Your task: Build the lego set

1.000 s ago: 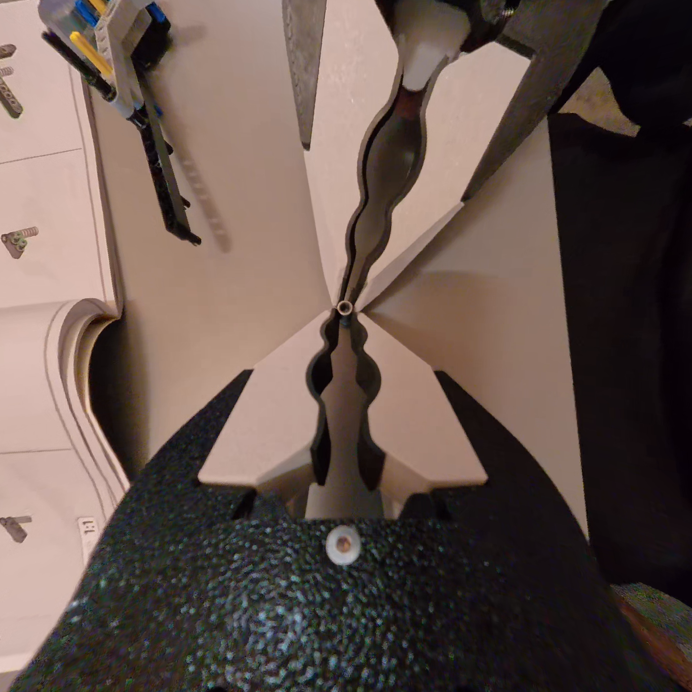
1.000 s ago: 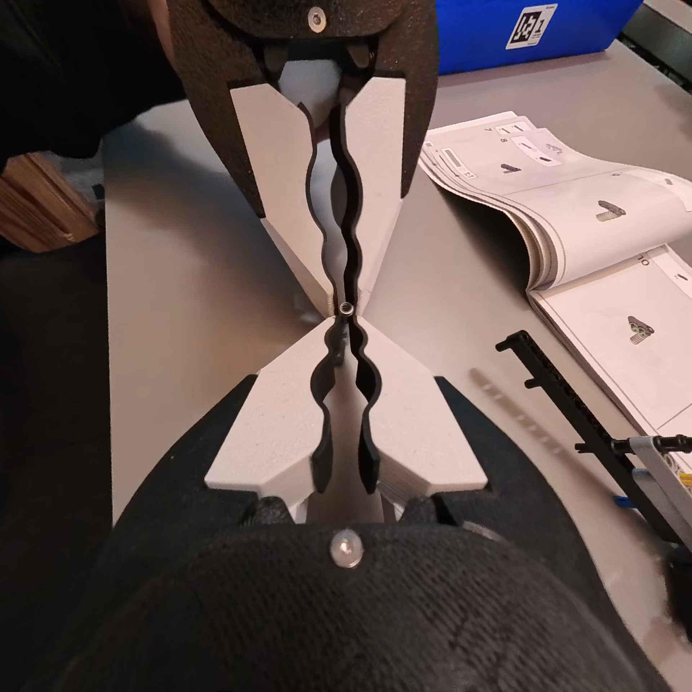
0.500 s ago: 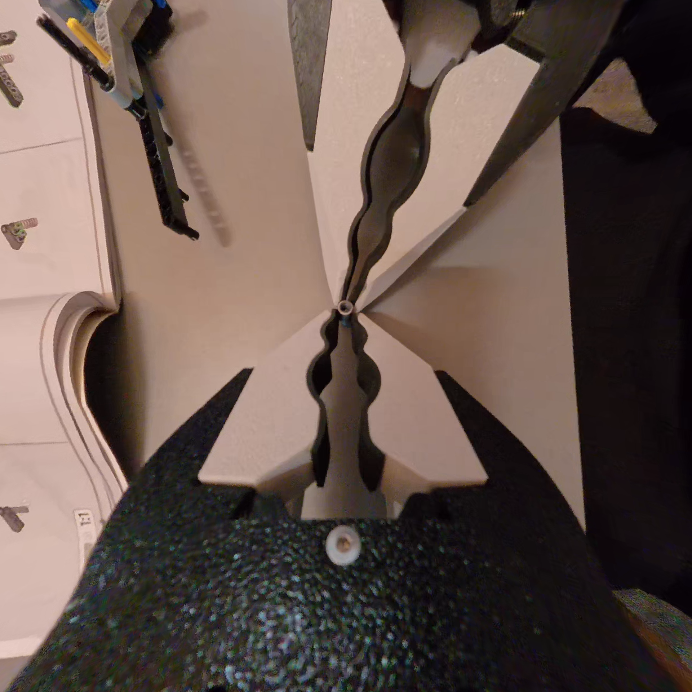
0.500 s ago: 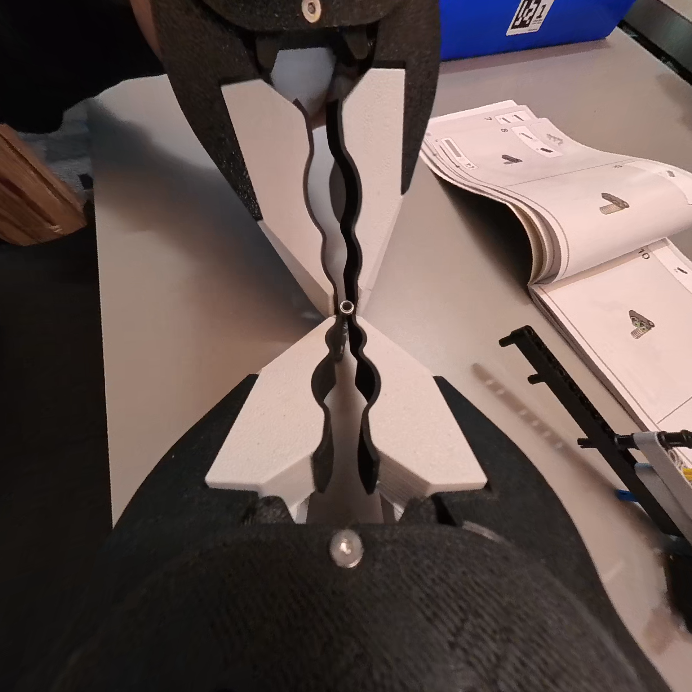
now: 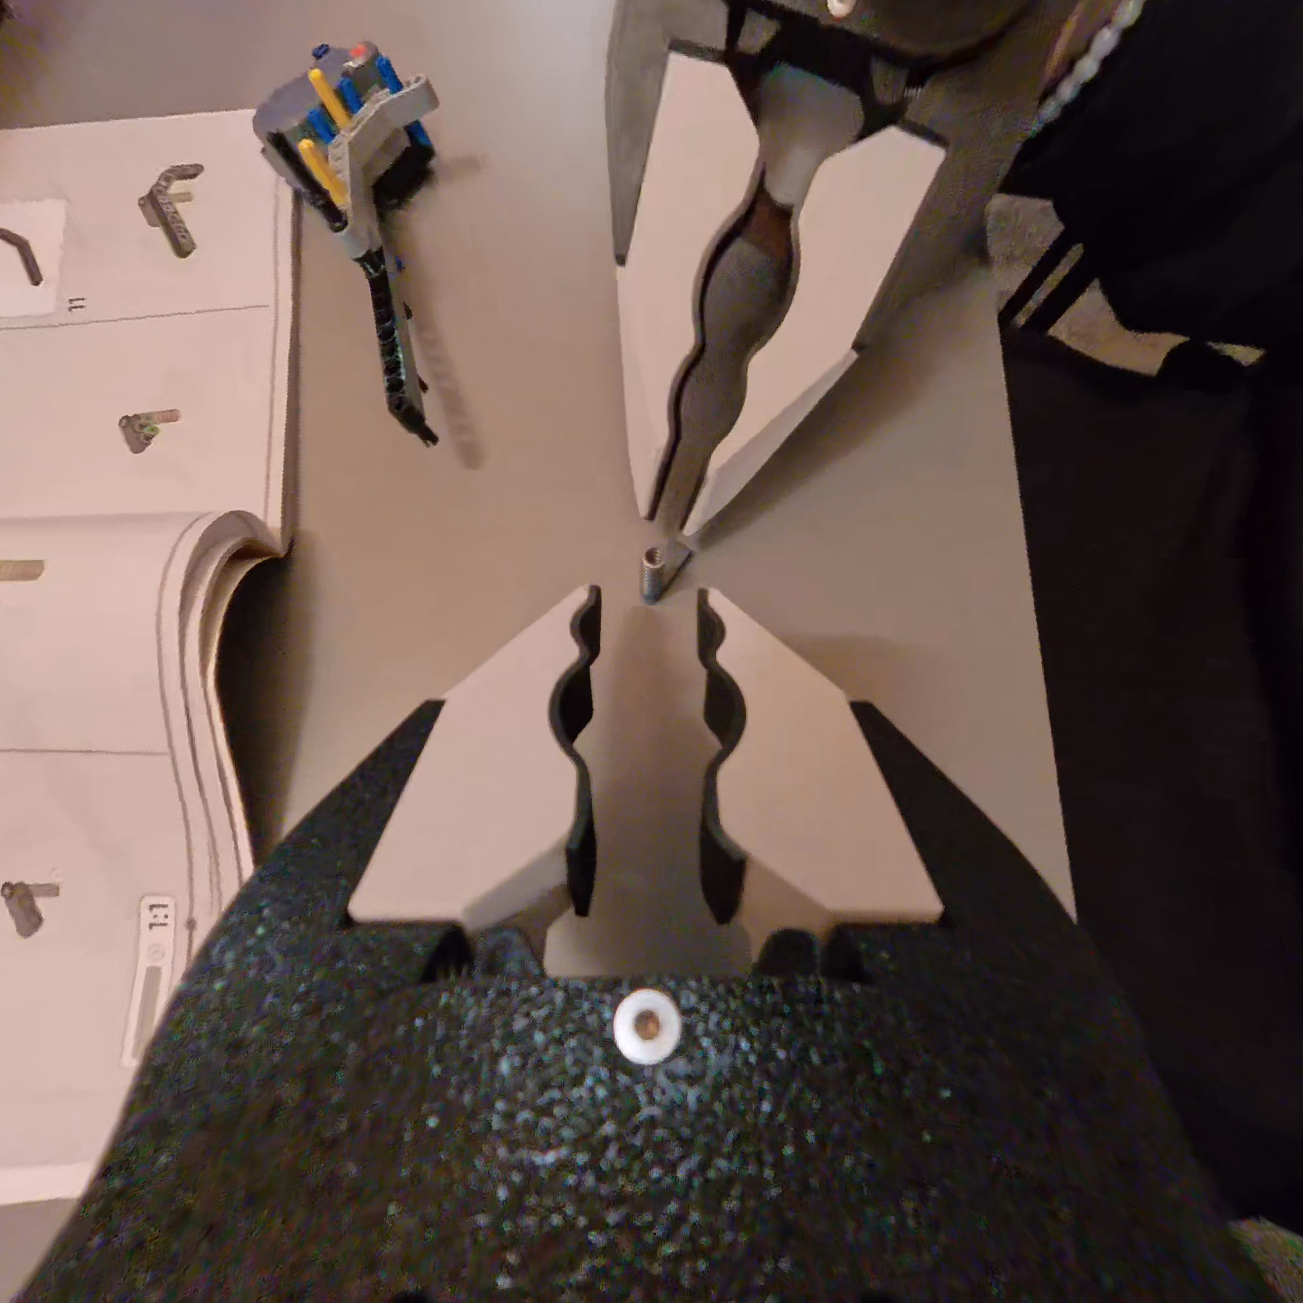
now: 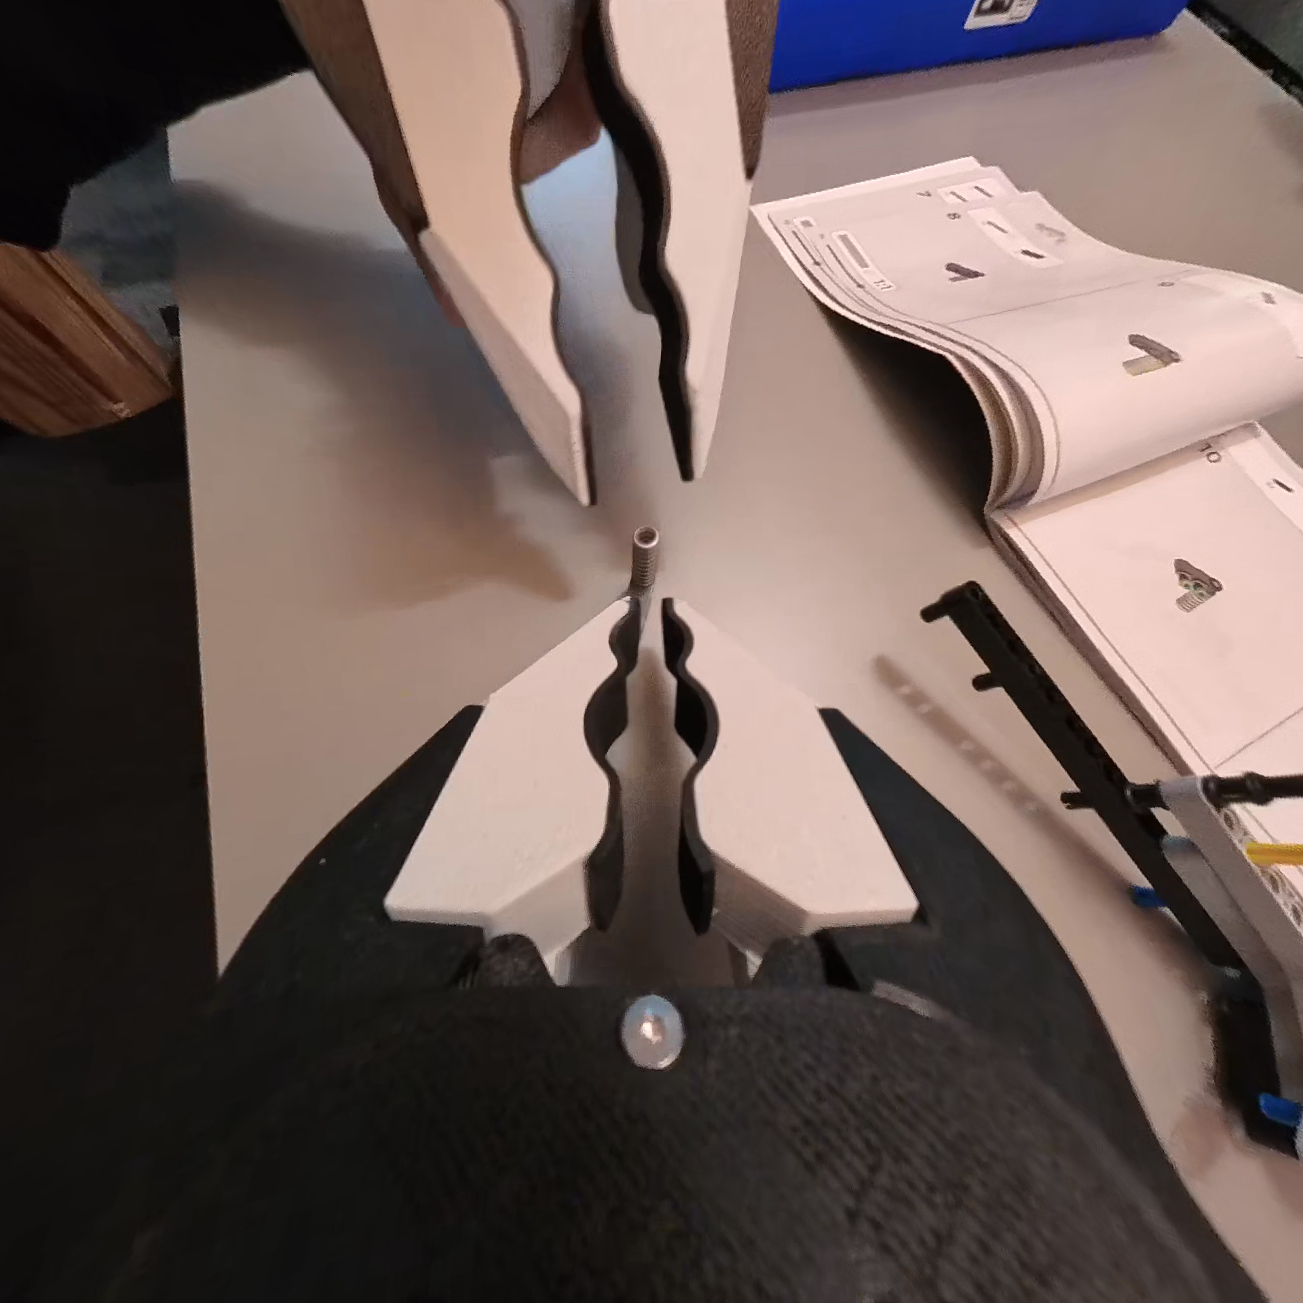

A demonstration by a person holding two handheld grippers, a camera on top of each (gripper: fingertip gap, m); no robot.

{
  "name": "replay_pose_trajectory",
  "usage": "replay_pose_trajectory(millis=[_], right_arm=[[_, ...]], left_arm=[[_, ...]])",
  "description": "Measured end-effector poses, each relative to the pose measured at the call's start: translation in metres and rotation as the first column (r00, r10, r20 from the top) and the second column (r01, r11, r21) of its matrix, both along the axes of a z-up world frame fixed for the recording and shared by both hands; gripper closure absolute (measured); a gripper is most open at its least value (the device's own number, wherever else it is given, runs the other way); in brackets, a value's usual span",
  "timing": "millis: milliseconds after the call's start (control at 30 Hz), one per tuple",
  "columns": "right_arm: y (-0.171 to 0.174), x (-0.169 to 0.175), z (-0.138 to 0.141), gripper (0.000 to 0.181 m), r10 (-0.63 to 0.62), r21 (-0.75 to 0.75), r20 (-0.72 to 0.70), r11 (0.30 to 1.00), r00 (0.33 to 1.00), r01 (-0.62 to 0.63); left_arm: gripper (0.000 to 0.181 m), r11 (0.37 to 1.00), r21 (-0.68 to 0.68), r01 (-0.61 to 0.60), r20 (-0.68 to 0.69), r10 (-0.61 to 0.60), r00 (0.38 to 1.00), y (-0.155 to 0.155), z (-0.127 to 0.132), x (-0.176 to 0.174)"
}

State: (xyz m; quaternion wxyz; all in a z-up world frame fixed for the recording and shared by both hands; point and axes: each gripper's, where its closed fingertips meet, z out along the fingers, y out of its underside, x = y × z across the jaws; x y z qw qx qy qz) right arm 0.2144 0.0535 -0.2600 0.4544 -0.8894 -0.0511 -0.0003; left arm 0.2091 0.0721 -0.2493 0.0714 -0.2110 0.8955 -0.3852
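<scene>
A small grey ribbed lego piece (image 6: 645, 560) sticks out from the tips of my right gripper (image 6: 652, 606), which is shut on its lower end. In the left wrist view the same piece (image 5: 650, 572) hangs at the tip of the right gripper (image 5: 670, 536), just beyond my left gripper (image 5: 649, 599). My left gripper is open and empty, its fingertips (image 6: 578, 472) a short way from the piece, not touching it. Both grippers hover over the grey table (image 6: 352, 423), tip to tip.
A partly built lego model (image 5: 352, 134) with a long black beam (image 5: 398, 345) lies on the table beside an open instruction booklet (image 5: 141, 493); both also show in the right wrist view, the beam (image 6: 1043, 726) and the booklet (image 6: 1057, 338). A blue bin (image 6: 916, 42) stands behind.
My left gripper has opened, let go of the small grey piece and drawn back. The right gripper still holds the piece, which now shows along its length.
</scene>
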Motion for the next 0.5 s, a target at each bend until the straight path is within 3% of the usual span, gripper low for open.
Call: replay_pose_trajectory(millis=[133,300,433,500], right_arm=[[-0.003,-0.003,-0.006,0.164,0.011,-0.041,0.034,0.999,0.999,-0.009],[0.0,-0.002,-0.015,0.158,0.002,-0.078,0.031,0.997,1.0,0.001],[-0.008,0.006,-0.007,0.157,-0.033,-0.066,0.037,0.997,0.999,0.035],[-0.008,0.007,0.003,0.158,-0.042,-0.007,0.005,0.999,0.999,0.042]], left_arm=[[0.154,0.999,0.025,0.045,-0.003,-0.045,0.999,-0.009,-0.006,0.003],[0.168,0.999,0.01,0.044,-0.063,-0.043,0.997,-0.014,-0.016,0.007],[0.175,0.982,-0.143,-0.125,-0.231,0.09,0.969,-0.01,-0.01,0.012],[0.176,0.925,-0.274,-0.261,-0.413,0.132,0.901,-0.007,-0.001,0.014]])
